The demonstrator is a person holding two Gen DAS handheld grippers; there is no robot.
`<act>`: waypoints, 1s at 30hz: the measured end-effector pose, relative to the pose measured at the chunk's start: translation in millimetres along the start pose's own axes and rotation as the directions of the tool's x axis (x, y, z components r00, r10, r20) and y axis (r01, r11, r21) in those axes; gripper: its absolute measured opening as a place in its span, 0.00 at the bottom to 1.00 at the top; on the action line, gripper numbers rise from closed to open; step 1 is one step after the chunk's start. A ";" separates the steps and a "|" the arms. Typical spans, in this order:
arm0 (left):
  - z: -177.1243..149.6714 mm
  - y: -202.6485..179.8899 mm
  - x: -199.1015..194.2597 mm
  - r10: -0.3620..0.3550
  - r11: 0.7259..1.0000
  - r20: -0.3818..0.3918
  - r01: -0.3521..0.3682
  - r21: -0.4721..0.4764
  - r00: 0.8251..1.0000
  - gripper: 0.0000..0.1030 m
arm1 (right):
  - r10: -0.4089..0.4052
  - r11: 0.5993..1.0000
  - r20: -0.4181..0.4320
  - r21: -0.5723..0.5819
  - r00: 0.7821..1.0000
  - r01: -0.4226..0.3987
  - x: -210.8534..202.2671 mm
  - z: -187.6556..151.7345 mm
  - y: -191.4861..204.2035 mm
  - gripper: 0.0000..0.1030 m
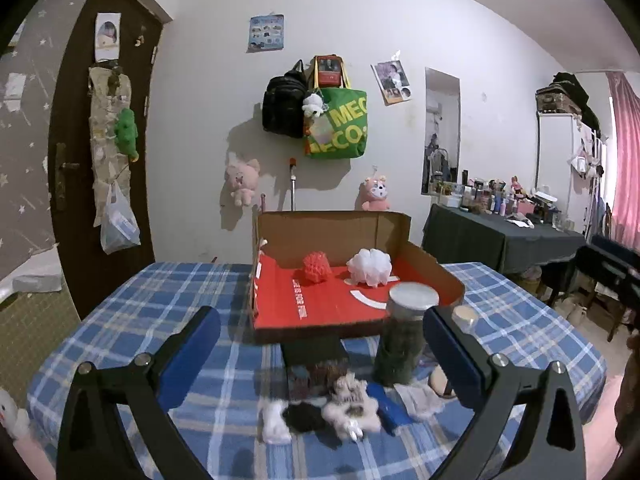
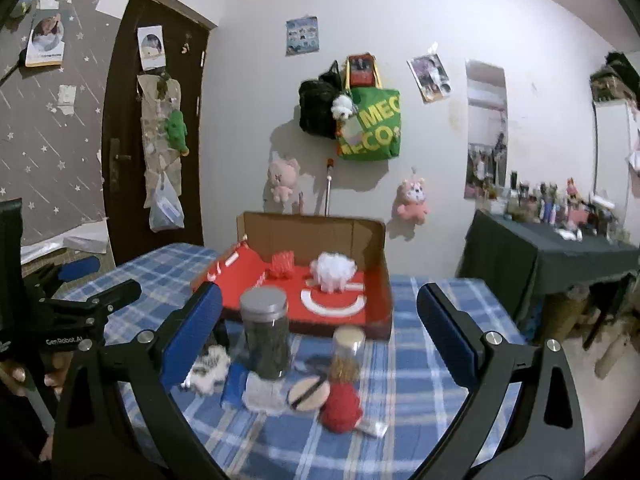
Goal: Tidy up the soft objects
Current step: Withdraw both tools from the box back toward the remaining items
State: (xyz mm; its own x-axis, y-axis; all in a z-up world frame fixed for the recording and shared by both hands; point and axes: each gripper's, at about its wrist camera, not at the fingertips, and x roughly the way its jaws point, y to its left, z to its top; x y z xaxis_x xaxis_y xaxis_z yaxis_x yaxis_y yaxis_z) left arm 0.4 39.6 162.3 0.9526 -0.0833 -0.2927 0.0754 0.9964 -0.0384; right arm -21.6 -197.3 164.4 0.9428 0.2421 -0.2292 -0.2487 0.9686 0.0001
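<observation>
Blue plaid table [image 1: 152, 320]: your left gripper [image 1: 320, 344] and right gripper [image 2: 320, 332] both gape empty. Soft items [image 1: 320, 412] lie near, before the far red box [image 1: 320, 304]. Pinch one fluffy piece only, avoiding the jar [image 1: 404, 336].

red pouf [image 1: 316, 267] | white pouf [image 1: 370, 266] | both in open box [image 1: 440, 276]

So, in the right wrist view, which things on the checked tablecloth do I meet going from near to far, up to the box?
Red knitted ball → round beige puff with a black band → dark glass jar with a silver lid → white mesh puff inside the red-lined cardboard box.
</observation>
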 end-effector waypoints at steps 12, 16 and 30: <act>-59.2 -16.9 5.6 0.001 1.000 -0.050 -0.001 -0.003 0.999 1.00 | -0.066 0.996 -0.140 0.051 0.988 0.074 31.3 -85.4 -4.4 0.97; -73.5 -18.5 16.2 0.000 1.000 -0.095 0.000 0.001 0.996 1.00 | -0.071 0.994 -0.197 0.066 0.978 0.086 46.2 -104.4 -9.4 0.97; -89.4 -5.8 45.5 0.022 1.000 -0.188 -0.025 -0.017 0.982 1.00 | -0.049 0.993 -0.298 0.091 0.953 0.080 76.5 -123.4 -19.3 0.97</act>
State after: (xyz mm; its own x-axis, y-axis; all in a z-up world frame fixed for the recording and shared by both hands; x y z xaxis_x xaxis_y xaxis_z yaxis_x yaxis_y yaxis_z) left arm 17.0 28.8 63.8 0.8816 -0.0629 -0.4677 0.0460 0.9978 -0.0475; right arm 27.9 -204.5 26.7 0.8451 0.1660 -0.5082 -0.1517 0.9860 0.0699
